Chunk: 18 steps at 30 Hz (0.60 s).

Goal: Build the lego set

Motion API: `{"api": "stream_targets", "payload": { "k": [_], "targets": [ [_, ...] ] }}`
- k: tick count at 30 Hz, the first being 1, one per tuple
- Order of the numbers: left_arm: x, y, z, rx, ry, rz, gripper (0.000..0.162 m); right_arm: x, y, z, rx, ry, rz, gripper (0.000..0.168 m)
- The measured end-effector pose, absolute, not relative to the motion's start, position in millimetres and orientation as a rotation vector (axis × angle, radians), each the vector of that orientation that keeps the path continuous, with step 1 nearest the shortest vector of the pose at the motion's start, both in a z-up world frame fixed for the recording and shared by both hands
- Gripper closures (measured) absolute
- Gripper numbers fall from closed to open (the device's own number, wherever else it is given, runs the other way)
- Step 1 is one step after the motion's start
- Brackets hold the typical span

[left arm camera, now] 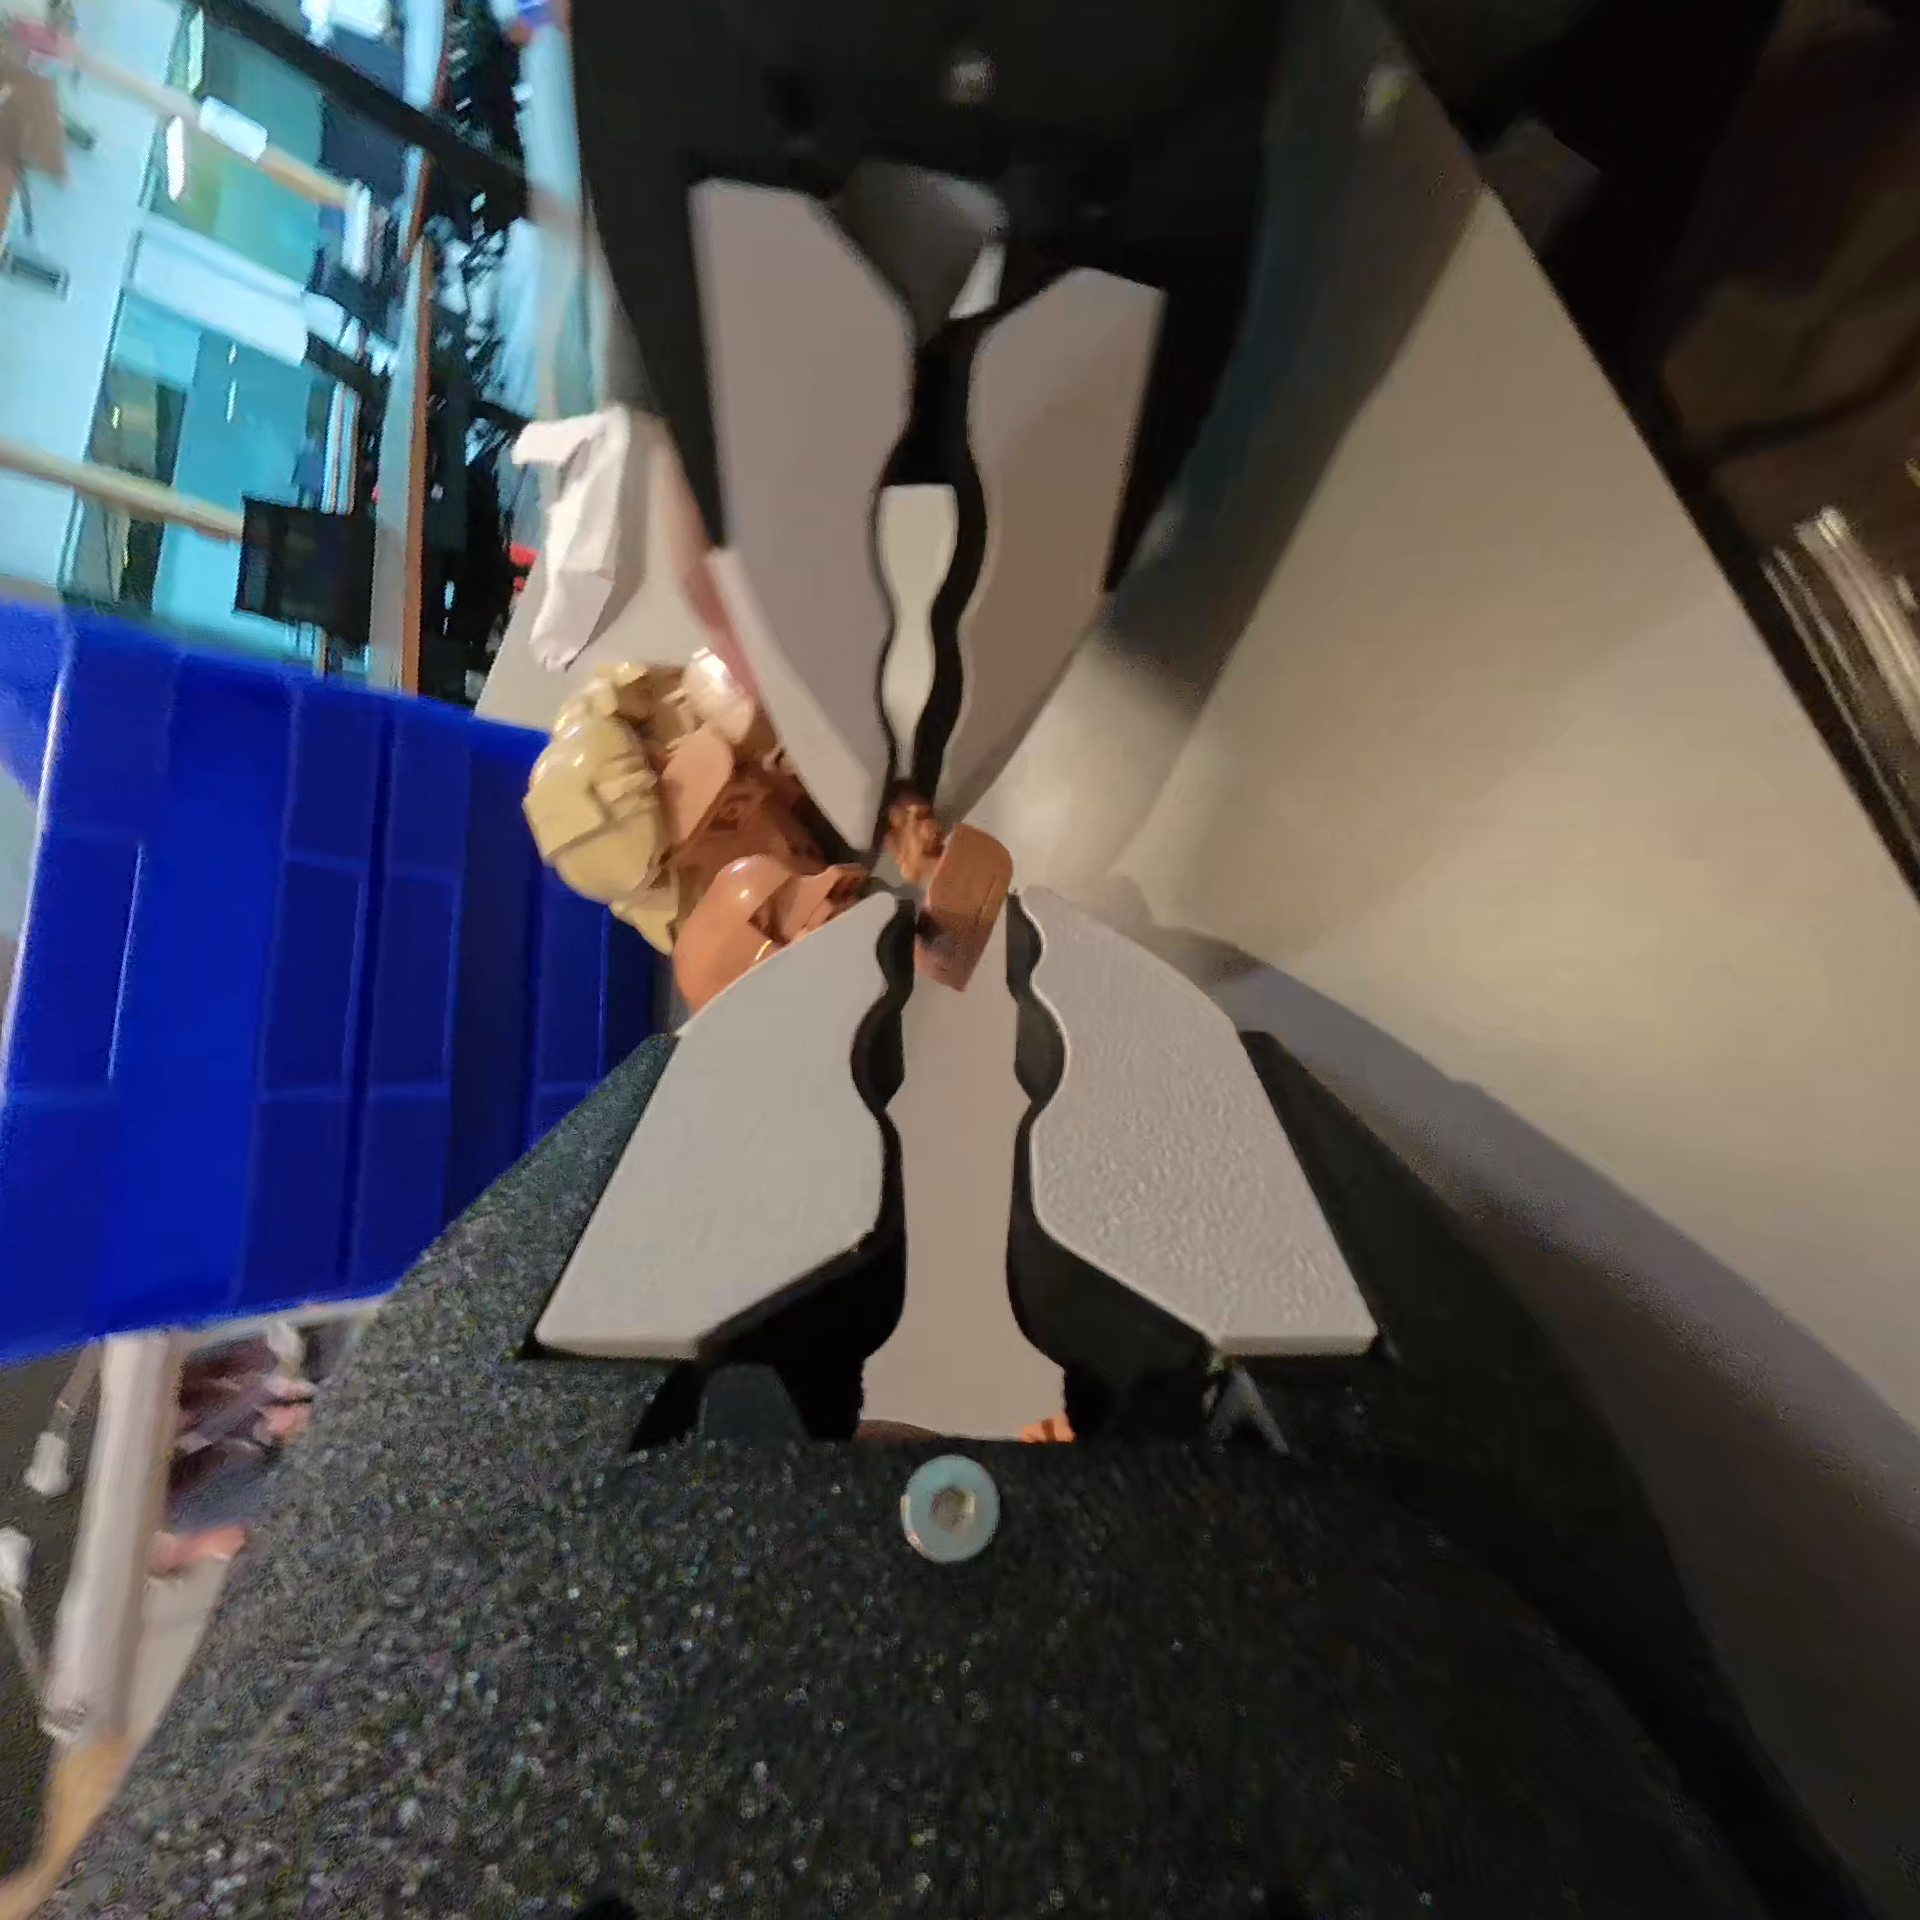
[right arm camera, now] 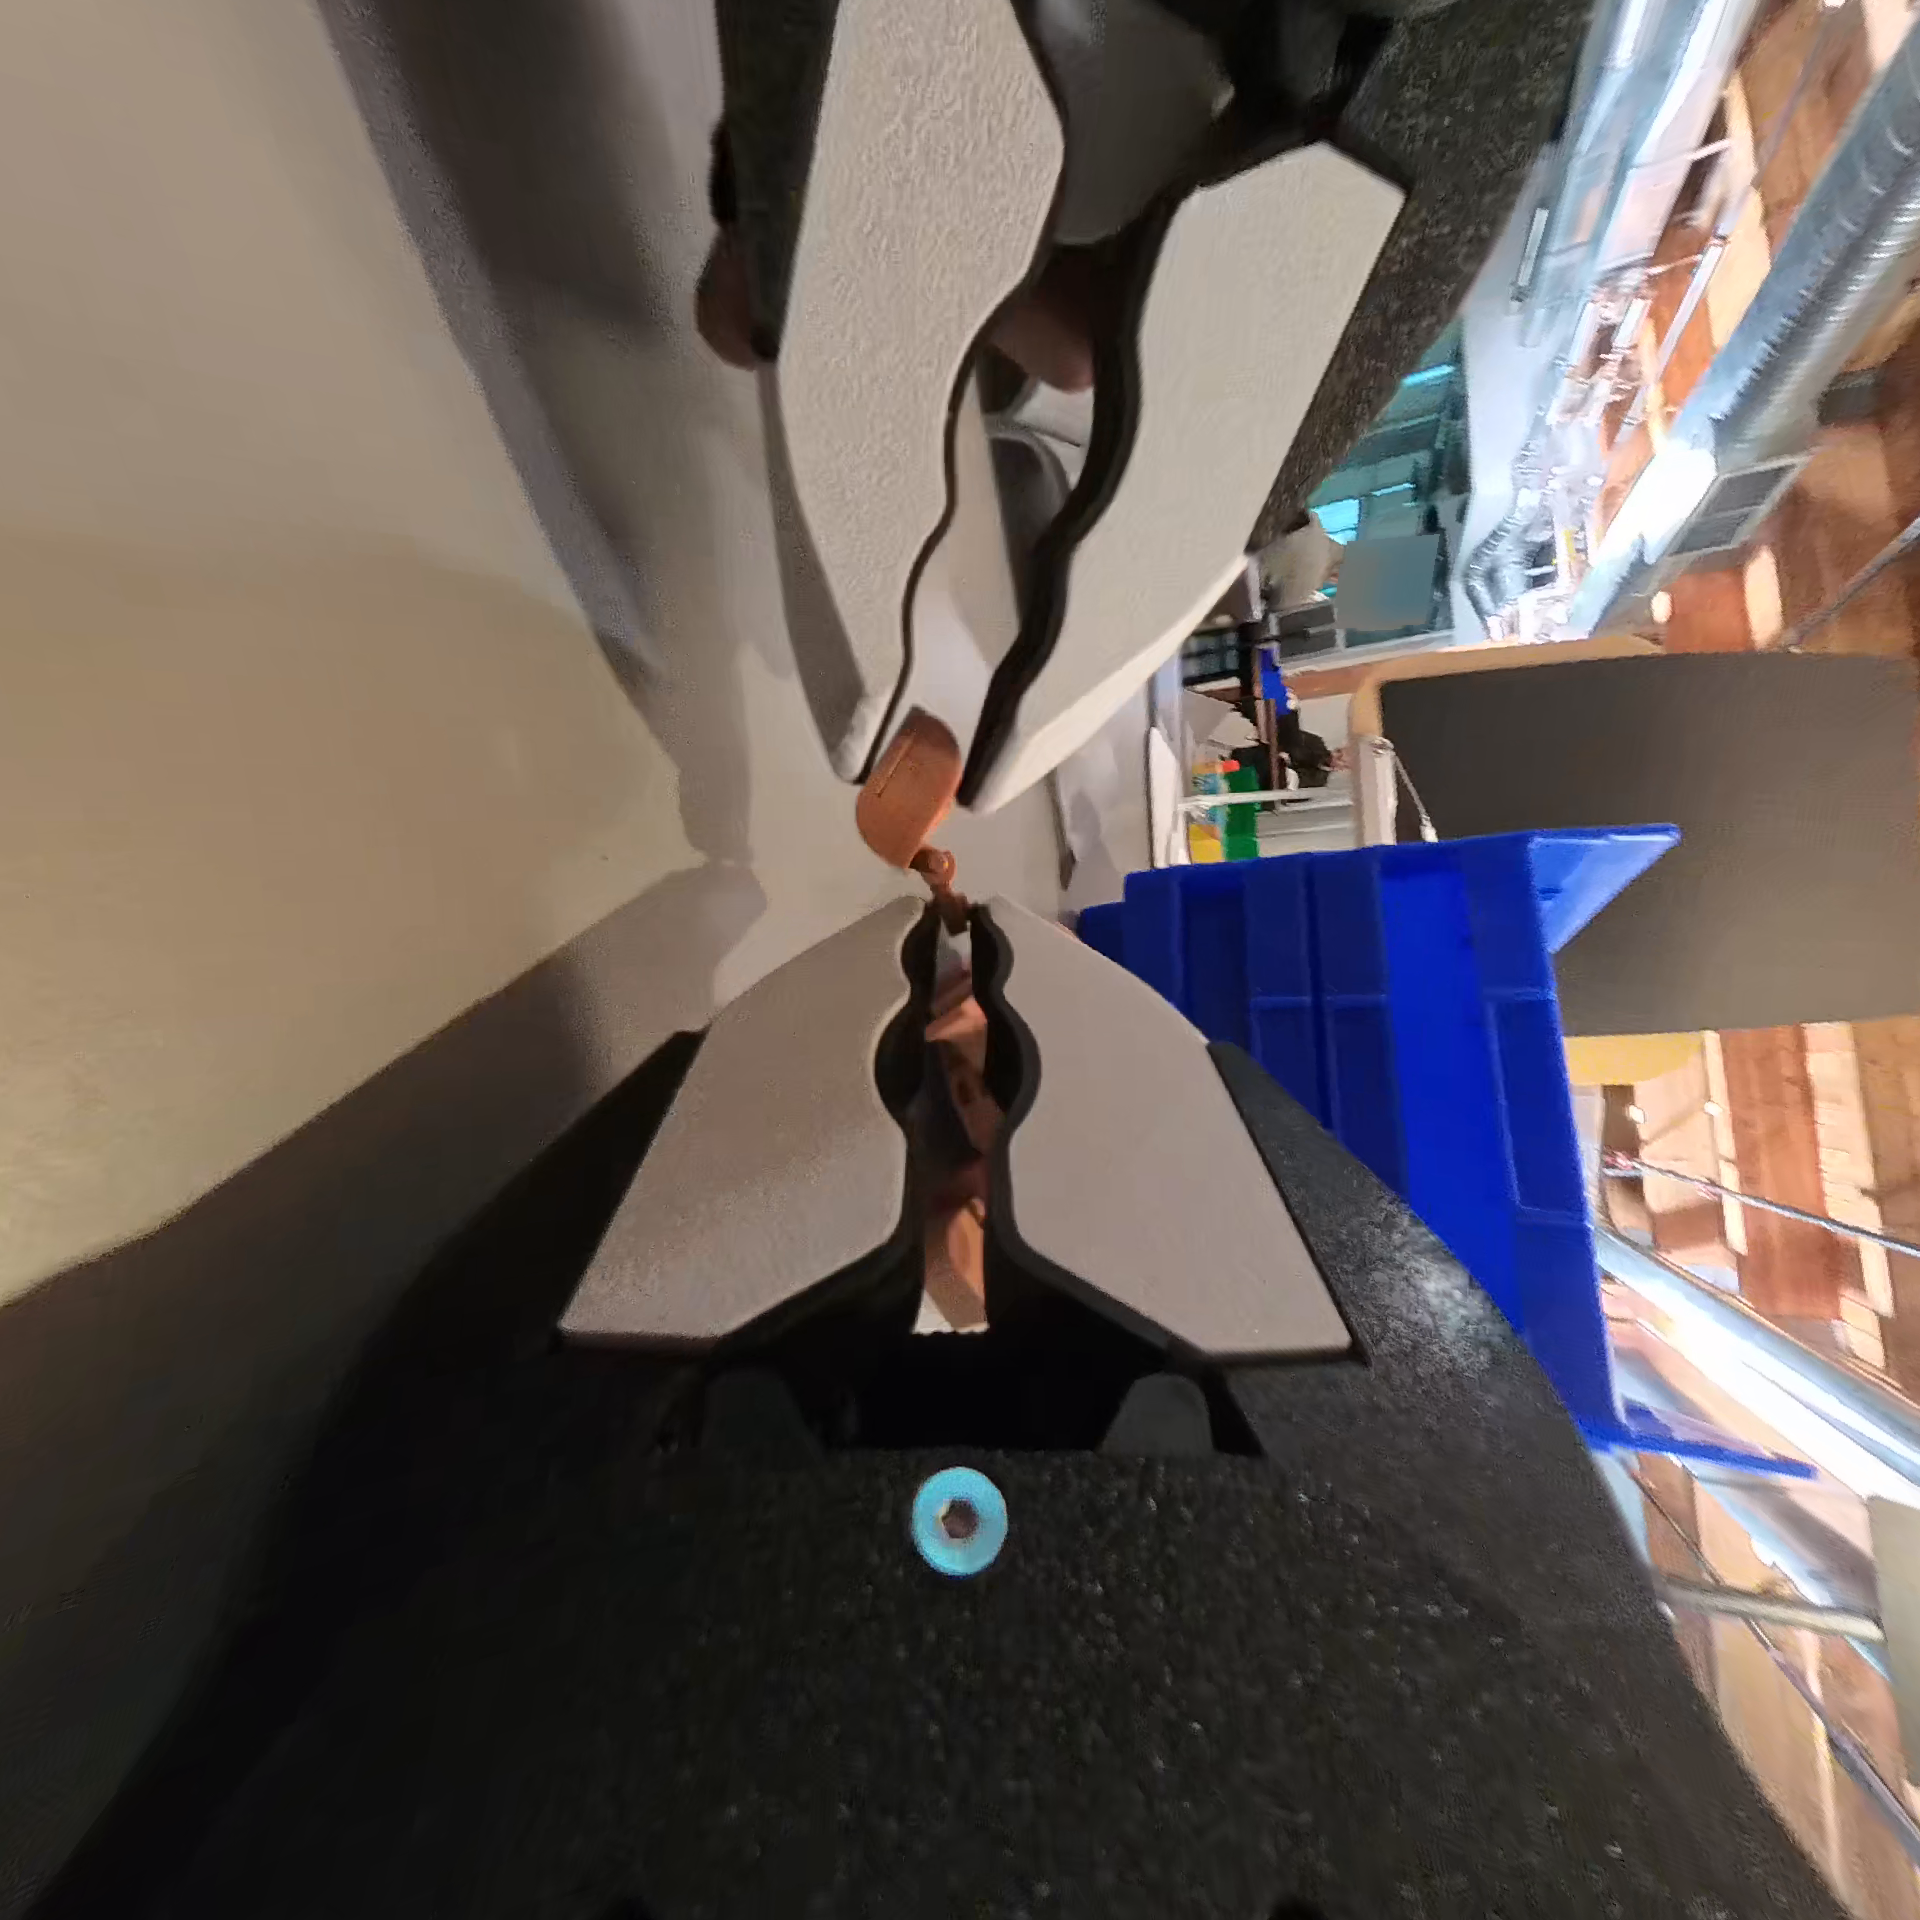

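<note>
- My left gripper (left arm camera: pixel 961 935) clamps a brown lego piece (left arm camera: pixel 971 899); my right gripper (right arm camera: pixel 948 914) pinches the model's (left arm camera: pixel 665 821) small stud (right arm camera: pixel 940 873).
- White table (left arm camera: pixel 1455 831); blue bin (right arm camera: pixel 1403 1029) near its edge.

grey-padded grippers w/ speckled black bodies, brown lego piece (left arm camera: pixel 966 902), tan+brown lego model (left arm camera: pixel 665 821), blue bin (left arm camera: pixel 260 987).

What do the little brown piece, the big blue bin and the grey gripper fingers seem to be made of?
The brown piece looks like smooth moulded plastic: rounded edges, a soft sheen. The blue bin seems rigid moulded plastic, with ribbed walls and an even glossy colour. The grey fingers of the right gripper show a matt, finely grained face, probably plastic, with black, possibly rubbery, wavy inner edges; the exact material is not certain.
</note>
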<state>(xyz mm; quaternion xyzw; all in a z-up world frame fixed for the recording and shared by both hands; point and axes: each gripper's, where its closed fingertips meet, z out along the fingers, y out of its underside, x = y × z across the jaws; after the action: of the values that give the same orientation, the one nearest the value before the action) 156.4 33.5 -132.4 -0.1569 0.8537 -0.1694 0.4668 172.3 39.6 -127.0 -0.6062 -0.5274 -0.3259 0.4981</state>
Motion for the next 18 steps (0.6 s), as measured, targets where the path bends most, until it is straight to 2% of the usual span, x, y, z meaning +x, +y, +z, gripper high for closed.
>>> {"api": "stream_targets", "payload": {
  "k": [4,8,12,15,18],
  "targets": [
    [158,39,-113,-0.737,1.993,-0.736,0.133,176,40,-115,-1.416,-1.211,-0.855,0.164],
    [160,34,-102,-0.937,1.928,-1.014,0.13,177,43,-108,-1.375,-1.191,-0.925,0.164],
    [165,38,-114,-1.059,1.954,-1.016,0.13,172,42,-103,-1.326,-1.18,-0.944,0.164],
    [166,35,-116,-1.05,1.962,-1.019,0.138,172,43,-102,-1.307,-1.189,-0.978,0.164],
    [166,35,-116,-0.992,1.968,-0.972,0.139,173,44,-105,-1.292,-1.209,-1.016,0.164]
  ]
}}
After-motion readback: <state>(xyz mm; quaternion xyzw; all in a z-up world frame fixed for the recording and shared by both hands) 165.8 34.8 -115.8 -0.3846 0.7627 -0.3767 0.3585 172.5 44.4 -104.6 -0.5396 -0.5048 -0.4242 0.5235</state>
